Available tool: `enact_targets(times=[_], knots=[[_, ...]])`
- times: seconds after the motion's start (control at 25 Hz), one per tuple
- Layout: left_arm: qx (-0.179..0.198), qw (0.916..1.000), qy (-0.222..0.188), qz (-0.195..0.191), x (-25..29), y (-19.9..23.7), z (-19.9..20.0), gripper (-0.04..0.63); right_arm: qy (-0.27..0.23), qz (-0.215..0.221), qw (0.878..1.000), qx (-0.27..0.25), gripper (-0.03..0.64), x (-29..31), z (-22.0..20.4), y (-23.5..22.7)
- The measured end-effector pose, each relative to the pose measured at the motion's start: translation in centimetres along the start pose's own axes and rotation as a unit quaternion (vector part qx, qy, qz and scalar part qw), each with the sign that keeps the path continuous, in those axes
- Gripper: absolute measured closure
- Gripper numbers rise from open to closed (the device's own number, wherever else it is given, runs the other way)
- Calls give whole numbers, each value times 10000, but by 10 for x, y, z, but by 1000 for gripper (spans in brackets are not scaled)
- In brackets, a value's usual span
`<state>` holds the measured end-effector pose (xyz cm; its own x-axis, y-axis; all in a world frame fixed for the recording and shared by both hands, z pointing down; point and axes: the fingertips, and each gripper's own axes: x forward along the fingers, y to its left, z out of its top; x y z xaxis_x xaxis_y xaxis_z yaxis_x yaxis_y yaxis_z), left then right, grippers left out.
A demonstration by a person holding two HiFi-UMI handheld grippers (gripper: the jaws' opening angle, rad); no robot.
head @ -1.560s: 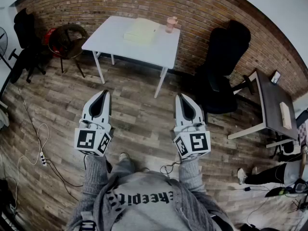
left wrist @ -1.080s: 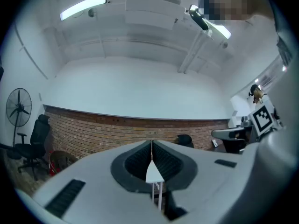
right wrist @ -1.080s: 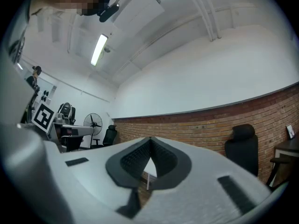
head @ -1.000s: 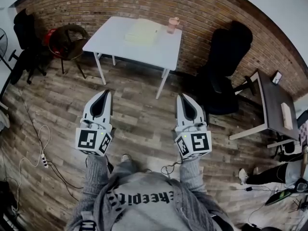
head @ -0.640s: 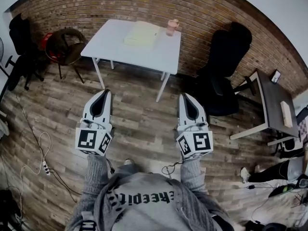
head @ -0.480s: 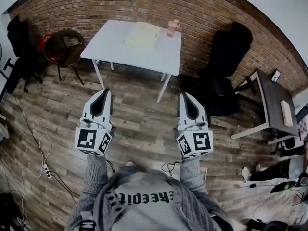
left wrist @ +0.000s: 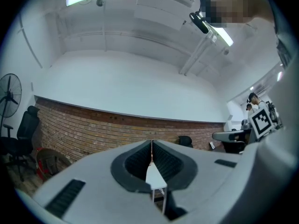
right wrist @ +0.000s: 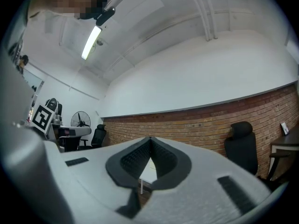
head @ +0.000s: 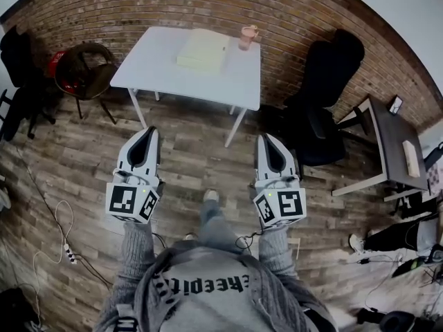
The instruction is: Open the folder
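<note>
Left gripper and right gripper: both clenched on nothing, held over the floor well short of the white table. Nothing done on the task yet, judging by this. Pale yellow folder lying flat on that table, apparently closed, near a pink cup. Left to do: approach the table, reach the folder, lift the cover.

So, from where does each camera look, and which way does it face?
Head view: on the person's head, looking steeply down at the white rectangular table and pale yellow folder; shows grey sleeves, left gripper, right gripper.
Left gripper view: on that gripper, looking along its shut jaws towards the red brick wall.
Right gripper view: likewise on its gripper, shut jaws, facing the same wall.
Shared: all three show table and wall.
</note>
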<state>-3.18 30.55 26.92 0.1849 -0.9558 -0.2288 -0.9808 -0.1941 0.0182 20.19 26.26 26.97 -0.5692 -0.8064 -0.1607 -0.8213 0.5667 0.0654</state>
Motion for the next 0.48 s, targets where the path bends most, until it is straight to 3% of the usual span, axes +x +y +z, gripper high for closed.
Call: enact_targets(times=[0.48], knots=[[110, 9996, -74, 268, 93, 61, -20, 584, -159, 160, 9997, 35, 612, 120, -18, -40]])
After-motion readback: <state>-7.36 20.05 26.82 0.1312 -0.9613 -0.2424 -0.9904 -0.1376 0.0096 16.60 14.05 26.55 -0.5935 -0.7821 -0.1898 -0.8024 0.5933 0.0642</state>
